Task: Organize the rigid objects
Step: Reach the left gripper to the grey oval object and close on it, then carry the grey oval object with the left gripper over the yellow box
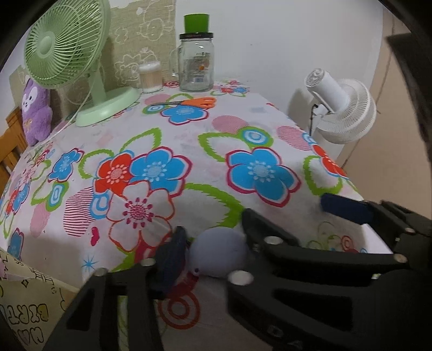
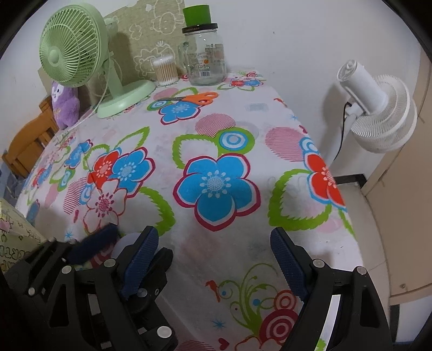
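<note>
a pale round ball (image 1: 220,252) is gripped between the narrowed fingers of the left gripper (image 1: 213,252) at the near edge of the flowered tablecloth (image 1: 189,140). the right gripper (image 2: 216,256) is held wide apart with nothing between its blue pads (image 2: 287,259), over bare cloth. at the far end, a glass jar (image 1: 196,63) is seen empty, capped by a black lid with a green cup (image 1: 196,23) stood on top. beside it, a clear tub (image 1: 150,77) is packed with cotton swabs. orange scissors (image 1: 189,102) lie in front of the jar.
</note>
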Motion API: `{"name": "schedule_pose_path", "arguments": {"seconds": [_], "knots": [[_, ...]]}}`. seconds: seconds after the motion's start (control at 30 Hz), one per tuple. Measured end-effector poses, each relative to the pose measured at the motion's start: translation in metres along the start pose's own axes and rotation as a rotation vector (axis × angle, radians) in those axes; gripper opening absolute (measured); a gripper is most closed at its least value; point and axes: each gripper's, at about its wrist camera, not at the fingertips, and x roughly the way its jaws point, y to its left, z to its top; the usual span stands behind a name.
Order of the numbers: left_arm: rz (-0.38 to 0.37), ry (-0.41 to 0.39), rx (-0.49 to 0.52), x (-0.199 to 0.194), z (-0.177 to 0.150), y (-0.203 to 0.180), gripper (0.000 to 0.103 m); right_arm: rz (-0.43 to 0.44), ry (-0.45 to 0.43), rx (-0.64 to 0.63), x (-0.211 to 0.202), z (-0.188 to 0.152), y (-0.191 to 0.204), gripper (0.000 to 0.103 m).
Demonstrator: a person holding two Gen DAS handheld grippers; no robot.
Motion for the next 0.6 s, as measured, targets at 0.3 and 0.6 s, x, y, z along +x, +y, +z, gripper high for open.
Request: {"name": "schedule_pose_path", "arguments": {"seconds": [0.3, 0.6], "knots": [[0.033, -0.001, 0.034, -0.005, -0.005, -0.002, 0.044, -0.044, -0.002, -0.004, -0.006, -0.005, 0.003, 0.080], [0.025, -0.010, 0.052, -0.022, -0.014, -0.002, 0.044, -0.021, 0.011, 0.016, -0.020, -0.018, 0.006, 0.049]]}}
